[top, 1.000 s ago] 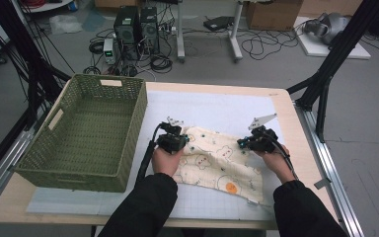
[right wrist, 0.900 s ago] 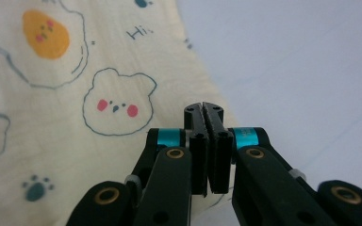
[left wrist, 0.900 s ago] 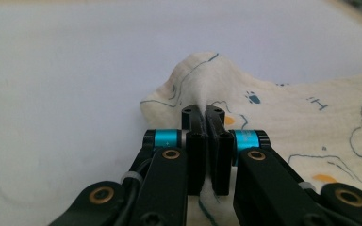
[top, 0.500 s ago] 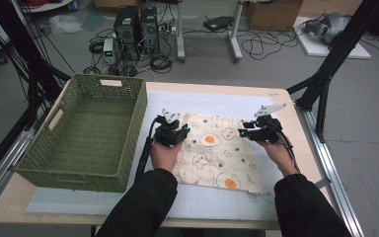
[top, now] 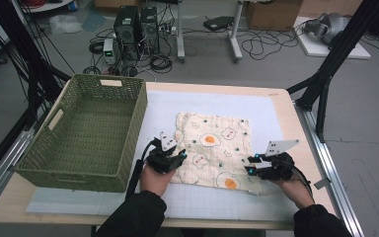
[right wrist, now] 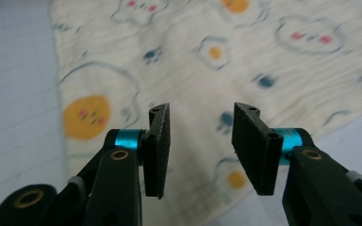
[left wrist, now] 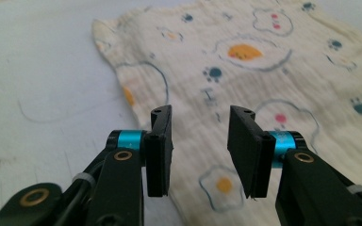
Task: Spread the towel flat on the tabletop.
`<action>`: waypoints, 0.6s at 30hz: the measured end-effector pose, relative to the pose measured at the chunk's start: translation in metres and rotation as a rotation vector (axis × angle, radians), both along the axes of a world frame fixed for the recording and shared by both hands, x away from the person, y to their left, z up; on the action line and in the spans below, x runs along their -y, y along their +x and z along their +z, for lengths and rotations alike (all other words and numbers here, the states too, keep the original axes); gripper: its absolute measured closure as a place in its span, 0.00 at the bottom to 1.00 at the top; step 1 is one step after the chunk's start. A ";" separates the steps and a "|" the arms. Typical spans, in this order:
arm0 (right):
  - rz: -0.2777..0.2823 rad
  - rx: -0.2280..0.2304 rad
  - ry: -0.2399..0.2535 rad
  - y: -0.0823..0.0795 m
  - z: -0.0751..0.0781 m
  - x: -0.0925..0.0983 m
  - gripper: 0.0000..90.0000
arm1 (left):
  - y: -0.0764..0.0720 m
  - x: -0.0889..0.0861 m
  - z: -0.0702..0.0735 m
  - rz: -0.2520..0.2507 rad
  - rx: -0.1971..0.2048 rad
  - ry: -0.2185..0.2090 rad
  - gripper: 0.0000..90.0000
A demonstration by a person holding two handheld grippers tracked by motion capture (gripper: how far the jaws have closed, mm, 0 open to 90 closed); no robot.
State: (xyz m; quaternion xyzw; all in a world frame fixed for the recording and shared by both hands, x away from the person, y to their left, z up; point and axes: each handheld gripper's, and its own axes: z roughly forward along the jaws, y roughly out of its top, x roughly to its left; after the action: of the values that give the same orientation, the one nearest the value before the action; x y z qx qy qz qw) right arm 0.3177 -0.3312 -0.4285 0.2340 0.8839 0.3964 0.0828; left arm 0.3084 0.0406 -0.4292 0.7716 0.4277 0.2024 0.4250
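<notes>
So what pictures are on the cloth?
The cream cloth has fried eggs, bear faces with pink cheeks and dark paw prints, clearest in the left gripper view.

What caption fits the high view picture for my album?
Two open grippers, left gripper and right gripper, wait at the near edge of a spread egg-print cloth beside a green basket.

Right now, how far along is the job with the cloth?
The cloth lies spread flat on the table. Both tongs, left and right, are open at its near corners, gripping nothing. Folding it or putting it in the basket looks not yet done.
</notes>
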 end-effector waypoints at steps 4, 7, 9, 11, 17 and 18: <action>0.063 -0.036 -0.027 -0.011 -0.009 -0.004 0.72 | -0.009 0.002 -0.005 -0.086 -0.086 0.038 0.75; 0.078 -0.049 -0.040 -0.011 -0.012 -0.008 0.79 | -0.013 0.005 -0.011 -0.132 -0.128 0.103 0.83; 0.080 -0.049 -0.036 -0.010 -0.013 -0.007 0.91 | -0.014 0.002 -0.013 -0.143 -0.121 0.089 0.97; 0.091 -0.068 -0.026 -0.010 -0.013 -0.006 0.98 | -0.014 -0.001 -0.012 -0.152 -0.126 0.080 0.99; 0.131 -0.083 -0.006 -0.019 -0.012 -0.002 0.98 | -0.032 -0.011 -0.011 -0.197 -0.118 0.046 0.99; 0.123 -0.078 0.013 -0.019 -0.011 0.000 0.94 | -0.033 -0.012 -0.010 -0.204 -0.099 0.039 0.99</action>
State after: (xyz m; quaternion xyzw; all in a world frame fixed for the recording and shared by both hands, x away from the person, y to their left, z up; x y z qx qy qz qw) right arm 0.2982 -0.3309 -0.4392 0.1952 0.8965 0.3970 0.0223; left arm 0.2757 0.0526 -0.4392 0.8284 0.3632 0.1281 0.4067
